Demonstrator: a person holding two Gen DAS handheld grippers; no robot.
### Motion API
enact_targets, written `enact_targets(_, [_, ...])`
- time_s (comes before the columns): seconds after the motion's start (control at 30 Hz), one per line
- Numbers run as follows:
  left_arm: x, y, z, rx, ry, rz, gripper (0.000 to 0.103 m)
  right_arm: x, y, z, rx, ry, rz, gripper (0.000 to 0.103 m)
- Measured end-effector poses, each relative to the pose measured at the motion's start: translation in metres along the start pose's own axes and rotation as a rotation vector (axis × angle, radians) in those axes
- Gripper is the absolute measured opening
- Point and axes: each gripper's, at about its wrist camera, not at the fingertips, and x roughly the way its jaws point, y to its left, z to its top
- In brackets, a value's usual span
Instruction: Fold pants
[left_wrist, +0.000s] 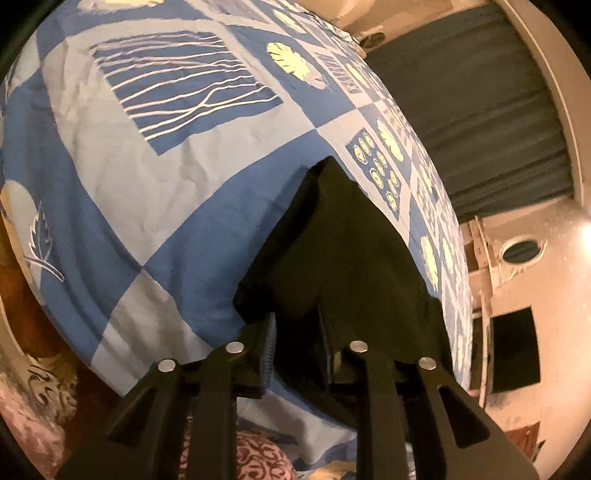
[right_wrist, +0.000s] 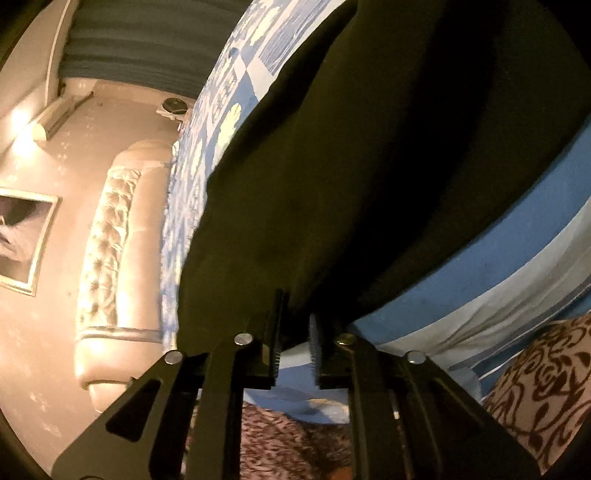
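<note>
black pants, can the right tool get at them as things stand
Probably yes: the black pants lie right ahead of the right tool on the blue bedspread, their near edge between its parted jaws, nothing blocking.

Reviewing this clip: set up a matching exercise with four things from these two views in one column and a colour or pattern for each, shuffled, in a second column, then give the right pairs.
Things:
1. pants
2. bed cover
3. curtain
4. headboard

Descriptions:
A. pale, tufted with buttons
B. plain dark fabric, with both hand-held grippers at its near edge
C. blue and grey squares with leaf prints
D. grey-blue, hanging in folds

Pairs: 1-B, 2-C, 3-D, 4-A
</note>
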Motion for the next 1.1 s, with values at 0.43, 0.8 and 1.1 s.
enact_targets(0.43, [-0.027, -0.064, -0.013, 0.232, -0.058, 0.064, 0.081, -0.186, -0.039, 0.153, 0.122, -0.452, -0.08, 0.078])
enact_targets(0.8, [0.051, -0.152, -0.076, 0.239, 0.131, -0.056, 0.081, -0.213, -0.105, 0.284, 0.236, -0.53, -0.224, 0.078])
enact_targets(1.1, [0.09, -0.225, -0.154, 0.379, 0.234, -0.159, 0.081, -0.184, -0.118, 0.337, 0.207, -0.431, -0.268, 0.03])
